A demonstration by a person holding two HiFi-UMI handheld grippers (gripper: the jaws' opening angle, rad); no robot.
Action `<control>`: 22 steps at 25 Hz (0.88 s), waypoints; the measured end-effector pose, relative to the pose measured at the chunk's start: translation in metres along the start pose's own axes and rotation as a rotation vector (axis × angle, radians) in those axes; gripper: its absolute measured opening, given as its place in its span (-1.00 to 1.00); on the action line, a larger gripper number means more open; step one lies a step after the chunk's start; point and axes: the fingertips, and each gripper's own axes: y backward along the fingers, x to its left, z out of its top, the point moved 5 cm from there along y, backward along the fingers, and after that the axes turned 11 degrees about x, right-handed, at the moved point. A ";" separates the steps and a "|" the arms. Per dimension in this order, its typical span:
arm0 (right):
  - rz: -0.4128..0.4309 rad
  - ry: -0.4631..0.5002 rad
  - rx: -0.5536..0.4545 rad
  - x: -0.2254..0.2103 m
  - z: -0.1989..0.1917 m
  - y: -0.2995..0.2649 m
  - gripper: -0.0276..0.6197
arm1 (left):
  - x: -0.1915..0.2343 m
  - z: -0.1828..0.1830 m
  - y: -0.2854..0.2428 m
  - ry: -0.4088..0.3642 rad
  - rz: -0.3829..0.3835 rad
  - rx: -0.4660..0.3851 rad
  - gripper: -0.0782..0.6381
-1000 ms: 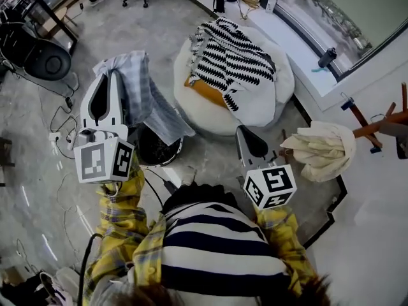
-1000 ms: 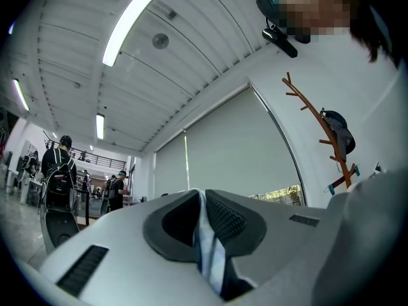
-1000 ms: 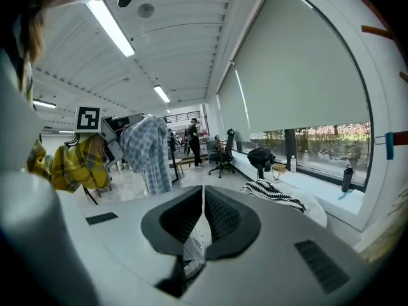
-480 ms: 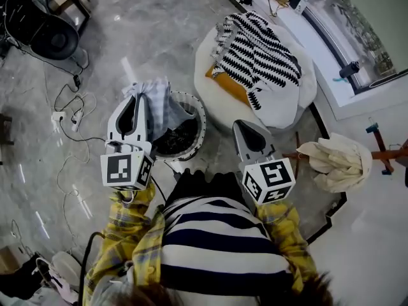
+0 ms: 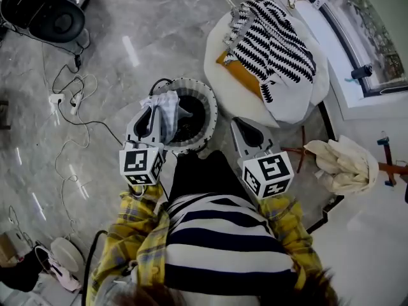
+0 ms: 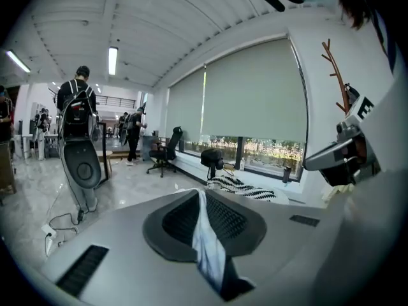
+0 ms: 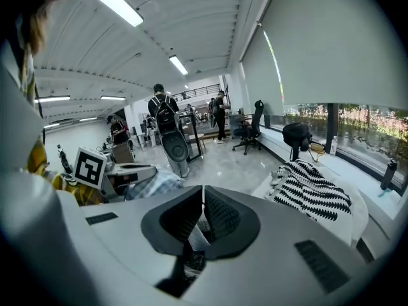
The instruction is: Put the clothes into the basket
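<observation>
My left tongs (image 5: 153, 109), clenched on the pale checked garment (image 5: 168, 105), hold it over the basket's (image 5: 208, 109) nine o'clock rim, my right tongs (image 5: 238, 122) are clenched empty, and I judge the next move is to release.

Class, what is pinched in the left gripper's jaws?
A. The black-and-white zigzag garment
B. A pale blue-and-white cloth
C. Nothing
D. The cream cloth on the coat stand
B: the jaws of the left gripper are shut on the pale blue-and-white cloth, which hangs over the basket.
</observation>
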 end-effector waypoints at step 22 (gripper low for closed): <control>0.046 -0.042 0.090 0.013 -0.015 -0.032 -0.83 | 0.015 -0.076 -0.042 0.051 -0.024 0.305 -0.55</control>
